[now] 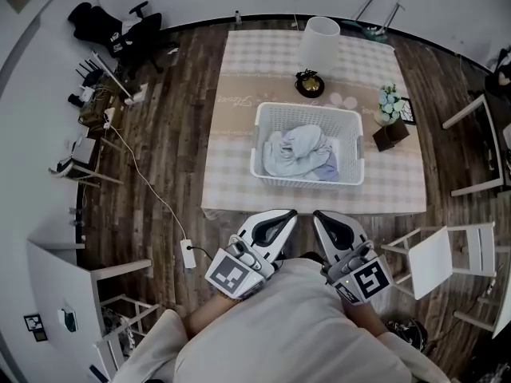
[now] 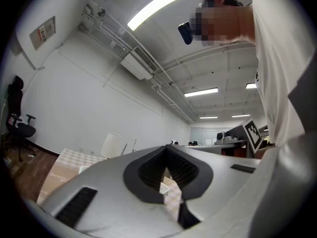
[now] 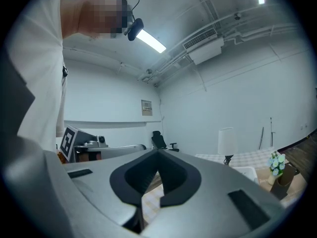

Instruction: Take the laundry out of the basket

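A white slatted laundry basket [image 1: 348, 152] stands in the middle of a table with a checked cloth [image 1: 231, 174]. Pale blue and white laundry [image 1: 297, 152] lies crumpled inside it, mostly toward its left side. My left gripper [image 1: 286, 214] and right gripper [image 1: 321, 215] are held side by side close to my chest, just short of the table's near edge. They point at the basket and are well apart from it. Both are shut with nothing between the jaws. In the gripper views, the left gripper [image 2: 166, 148] and the right gripper [image 3: 157, 151] tilt upward toward the ceiling.
Behind the basket stands a white lamp [image 1: 319, 42], with a flower pot [image 1: 390, 102] and a dark box [image 1: 390, 136] at the table's right. White chairs [image 1: 447, 254] stand to the right. A power strip [image 1: 188, 254] with its cable lies on the floor at left.
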### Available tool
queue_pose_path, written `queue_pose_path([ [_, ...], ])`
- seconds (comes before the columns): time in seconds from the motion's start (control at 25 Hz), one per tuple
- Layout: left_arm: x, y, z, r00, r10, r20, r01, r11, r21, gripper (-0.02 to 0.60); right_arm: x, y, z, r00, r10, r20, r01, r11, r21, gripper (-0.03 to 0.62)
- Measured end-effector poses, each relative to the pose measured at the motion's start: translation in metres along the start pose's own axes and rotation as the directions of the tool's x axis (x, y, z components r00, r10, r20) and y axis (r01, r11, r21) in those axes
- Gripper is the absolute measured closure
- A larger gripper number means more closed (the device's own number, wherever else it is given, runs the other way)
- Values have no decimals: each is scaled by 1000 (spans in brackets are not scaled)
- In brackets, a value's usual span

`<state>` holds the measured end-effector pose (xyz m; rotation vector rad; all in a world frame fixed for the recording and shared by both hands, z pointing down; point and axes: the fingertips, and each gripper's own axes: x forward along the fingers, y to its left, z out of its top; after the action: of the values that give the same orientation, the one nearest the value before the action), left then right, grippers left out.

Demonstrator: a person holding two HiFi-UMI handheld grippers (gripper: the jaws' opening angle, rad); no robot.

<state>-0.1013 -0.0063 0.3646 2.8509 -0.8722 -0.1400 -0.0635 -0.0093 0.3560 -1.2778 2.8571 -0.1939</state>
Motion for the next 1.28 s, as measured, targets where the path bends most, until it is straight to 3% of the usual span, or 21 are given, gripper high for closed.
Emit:
queue_pose_path([
  [0.32,28,24,-9,996,-8,-84,9,1000,10,561,12,-39,-2,999,-33,-36,33,999,-14,597],
  [0.6,61,39,-15,984,6,-180,6,998,62,549,17,-86,-15,990,-29,-140,12,992,-122,549],
  [0.72,77,48,-23,973,-22,-228,52,991,124,520,22,-102,-29,967,-15,-253,-26,988,-155,517],
  [0.8,88,59,-29,963,-44,-267,106,969,222,512,31,-111,-36,948,14,-317,-74,981,-177,435],
  [0.84,92,64,-33,954,-51,-296,135,953,270,508,36,-116,-40,942,34,-333,-108,973,-206,425],
  [0.92,99,77,-46,922,-55,-382,195,920,339,470,47,-125,-53,921,69,-384,-183,946,-267,377],
  [1.0,107,92,-65,874,-51,-483,251,899,360,431,59,-135,-72,877,91,-473,-258,918,-303,361],
  [1.2,127,127,-118,721,-35,-692,398,838,373,403,92,-156,-125,732,101,-674,-428,838,-339,275],
  [1.28,134,138,-140,655,-24,-755,453,812,367,330,105,-164,-147,672,97,-734,-486,806,-339,235],
])
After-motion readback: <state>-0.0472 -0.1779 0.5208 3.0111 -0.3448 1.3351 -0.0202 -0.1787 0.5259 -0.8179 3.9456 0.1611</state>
